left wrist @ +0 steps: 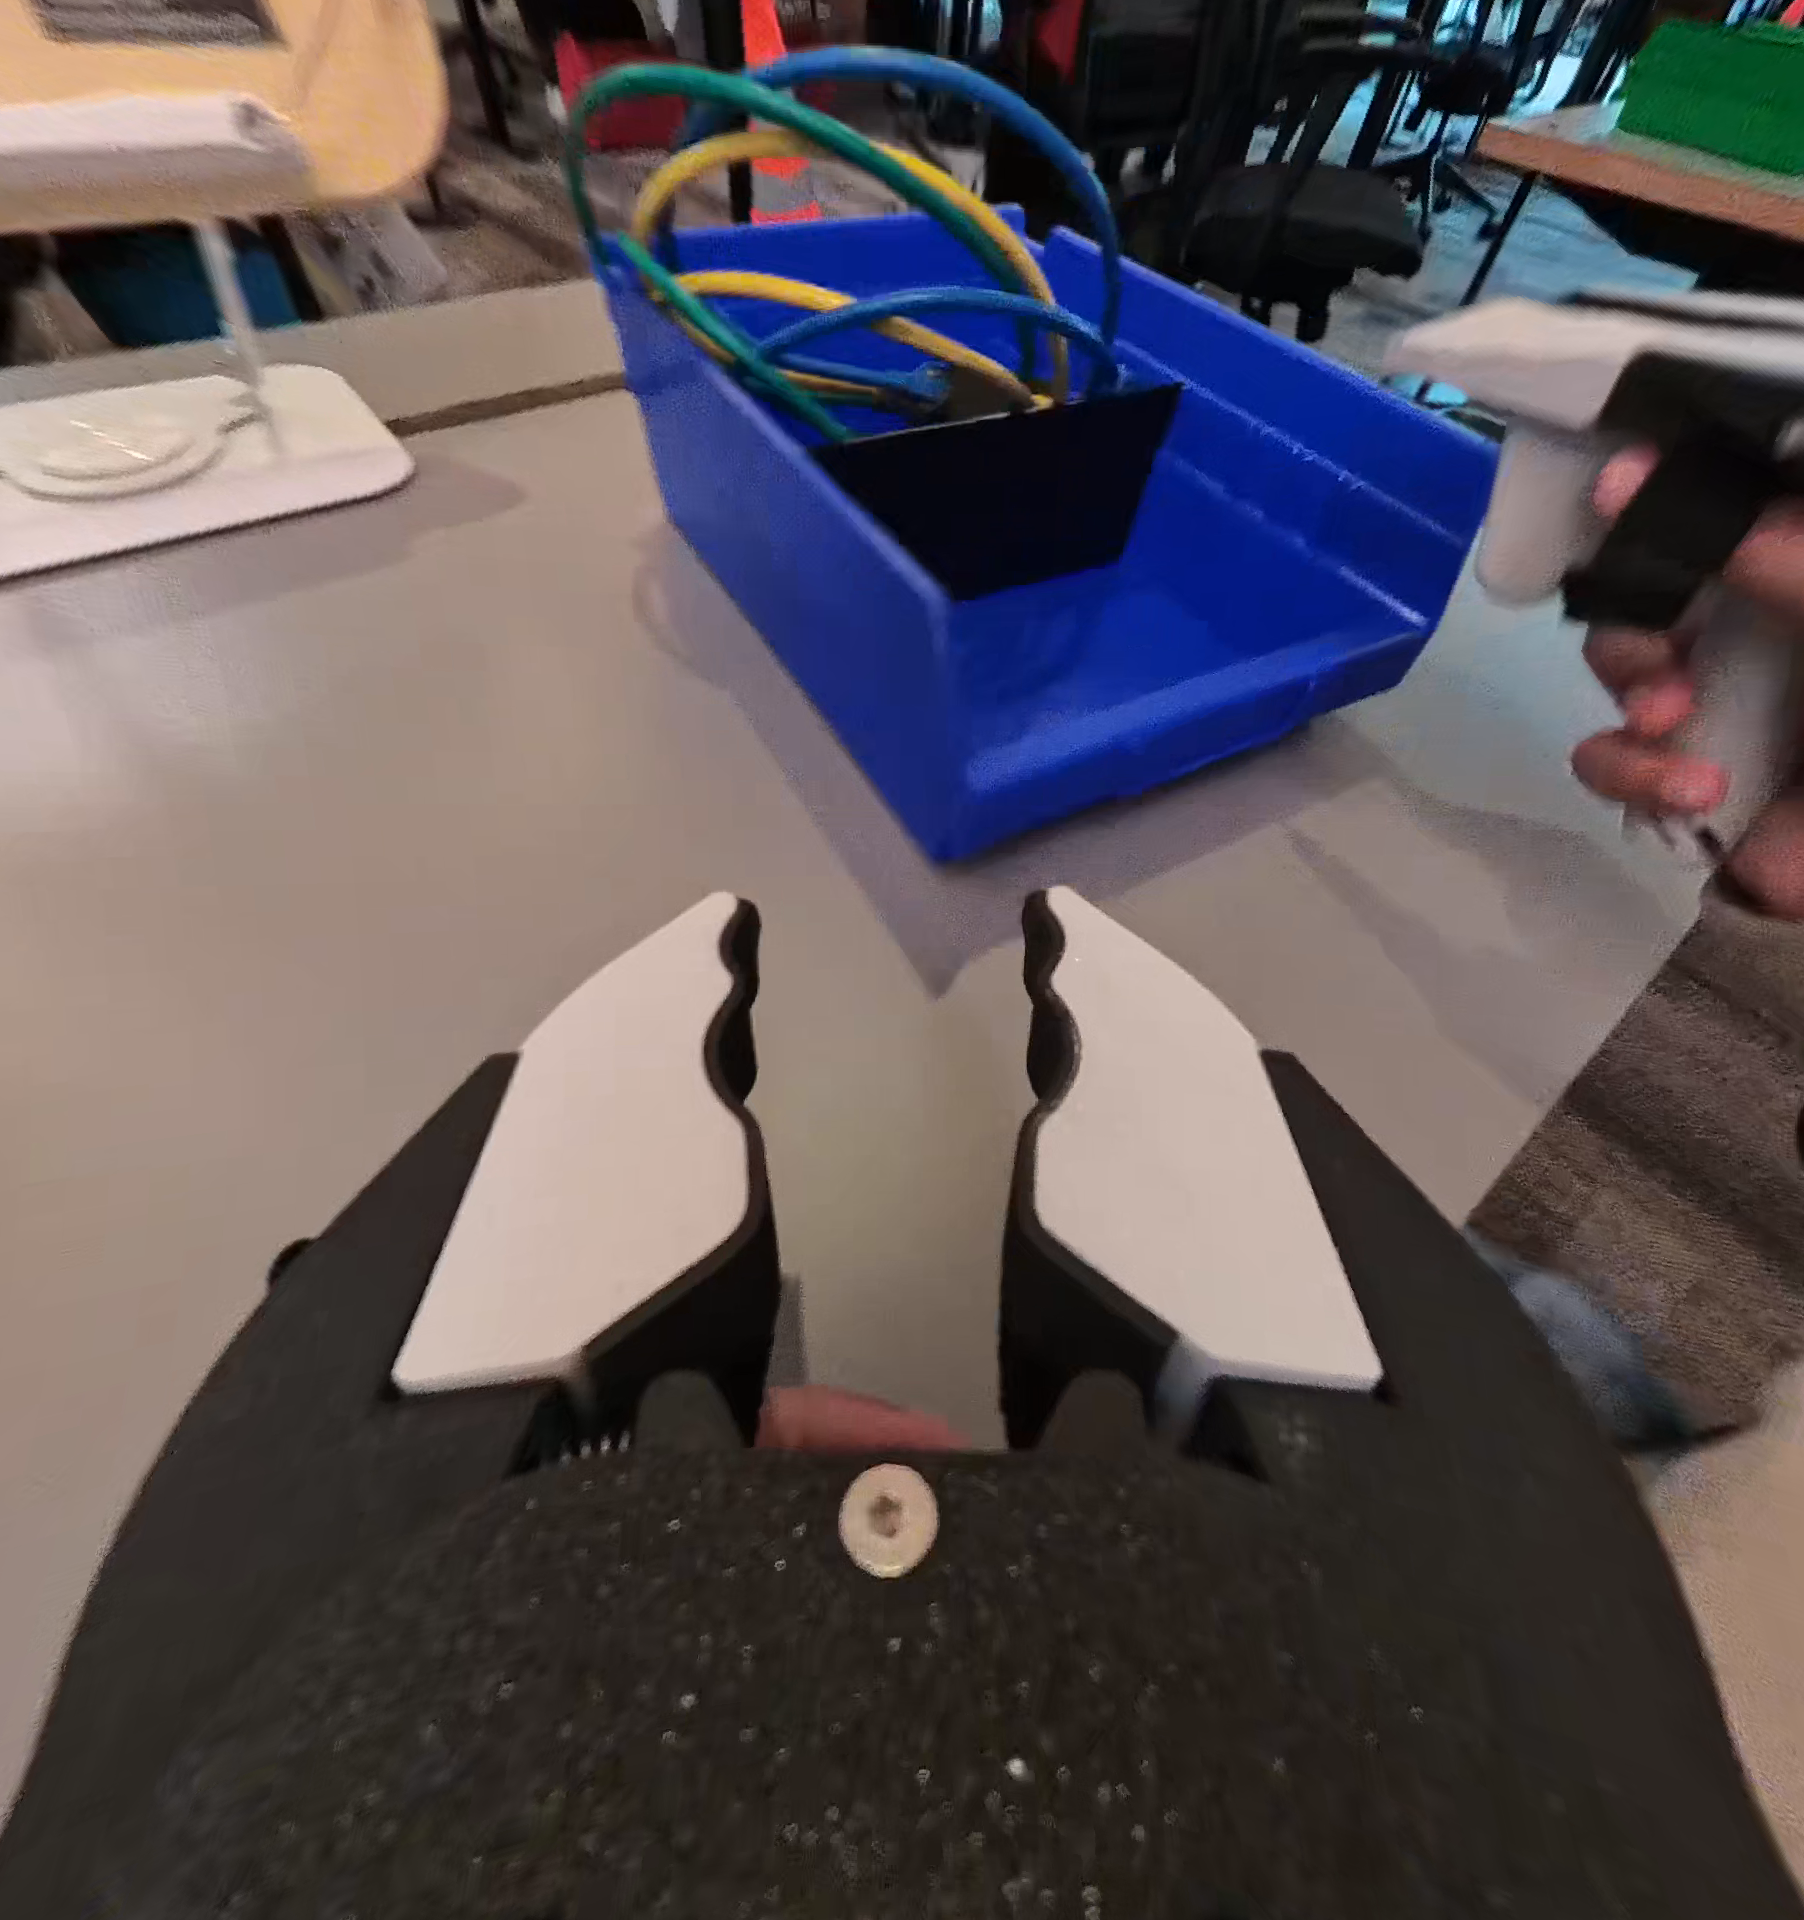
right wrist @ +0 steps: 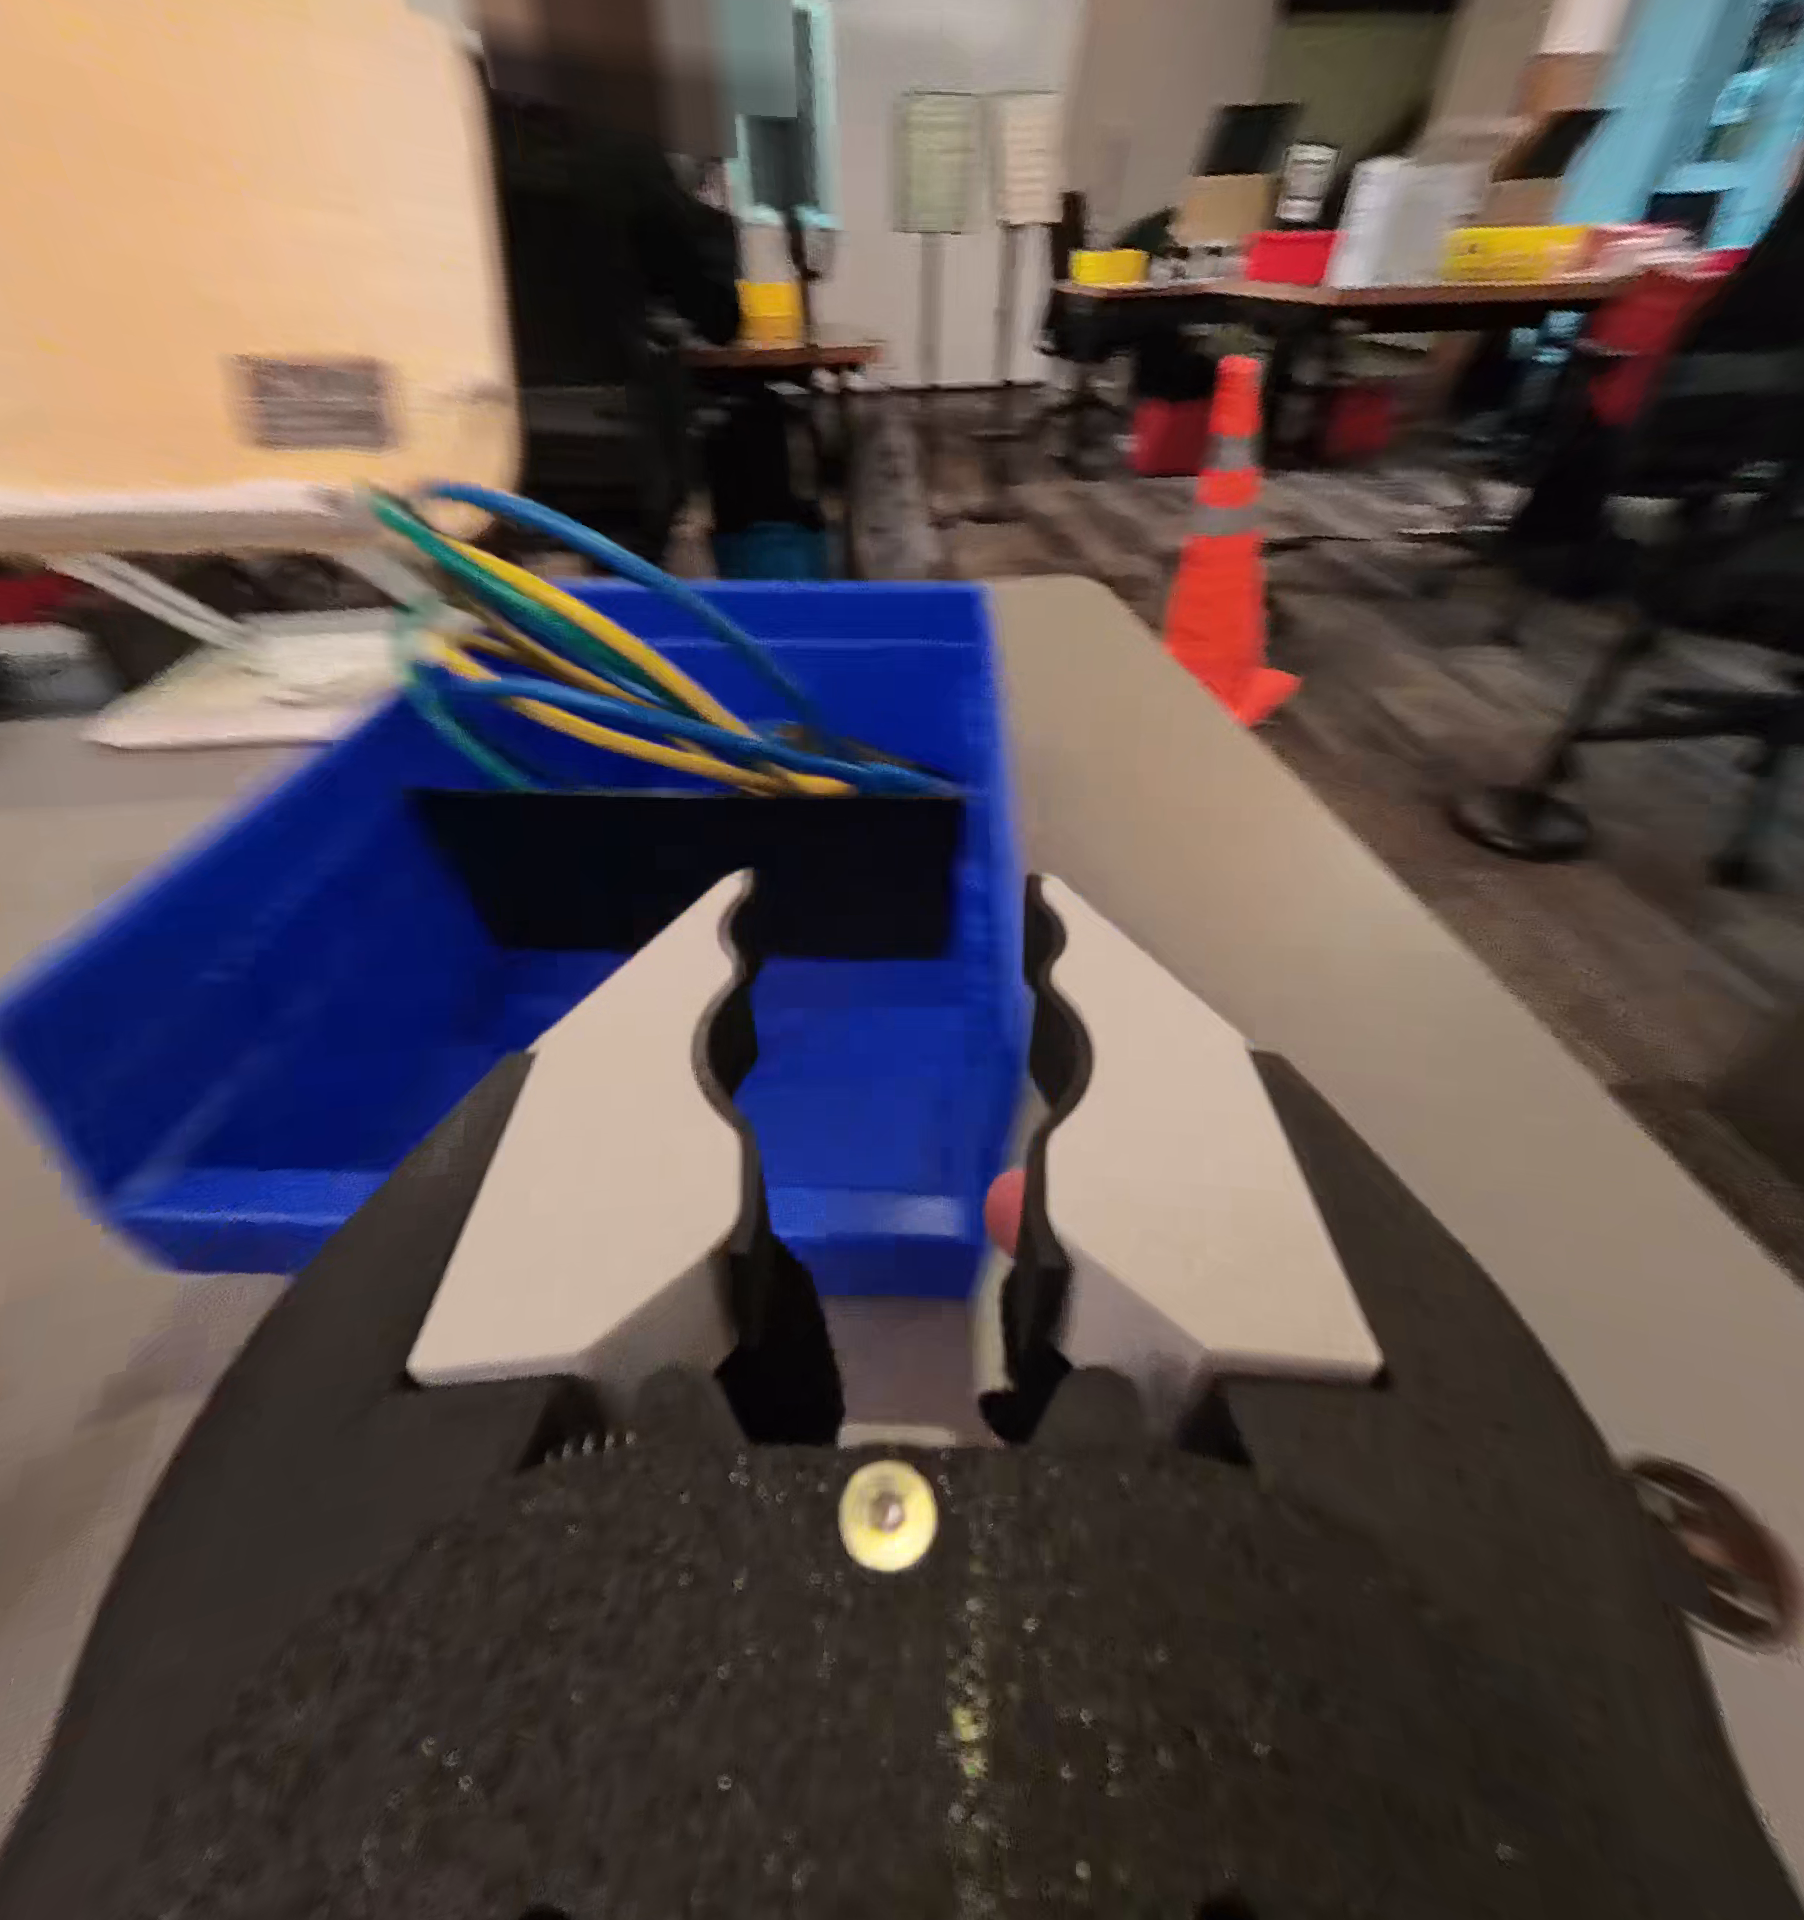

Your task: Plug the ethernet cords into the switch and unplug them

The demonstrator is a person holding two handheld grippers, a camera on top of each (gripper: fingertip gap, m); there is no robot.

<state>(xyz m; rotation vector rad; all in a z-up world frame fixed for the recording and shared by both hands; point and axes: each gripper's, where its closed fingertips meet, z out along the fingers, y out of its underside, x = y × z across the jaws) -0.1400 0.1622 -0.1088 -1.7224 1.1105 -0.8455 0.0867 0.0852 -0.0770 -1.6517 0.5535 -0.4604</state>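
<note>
1. The left gripper [left wrist: 890, 914] hangs over the bare grey table [left wrist: 254, 883], its two fingers spread with a clear gap between them and nothing held.
2. The right gripper [right wrist: 890, 894] is likewise spread wide and empty. In the left wrist view it shows far to the right, gripped by a hand [left wrist: 1708, 707].
3. A blue bin [left wrist: 1137, 665] sits on the table ahead of both grippers. A dark upright panel [left wrist: 991, 488] crosses its inside; whether this is the switch itself cannot be told.
4. The cords [left wrist: 877, 208], blue, green and yellow, arch up out of the bin's far section and bend back down behind the panel. Their plugs are mostly hidden, so it cannot be said which, if any, are seated.
5. From the left gripper the bin lies ahead and to the right, well apart. From the right gripper it lies straight ahead and slightly left, its near lip showing between the fingers.
6. The right gripper looks the nearer one. Its view looks along the bin's length, so a reach would likely go over the panel and down to the cord ends.
</note>
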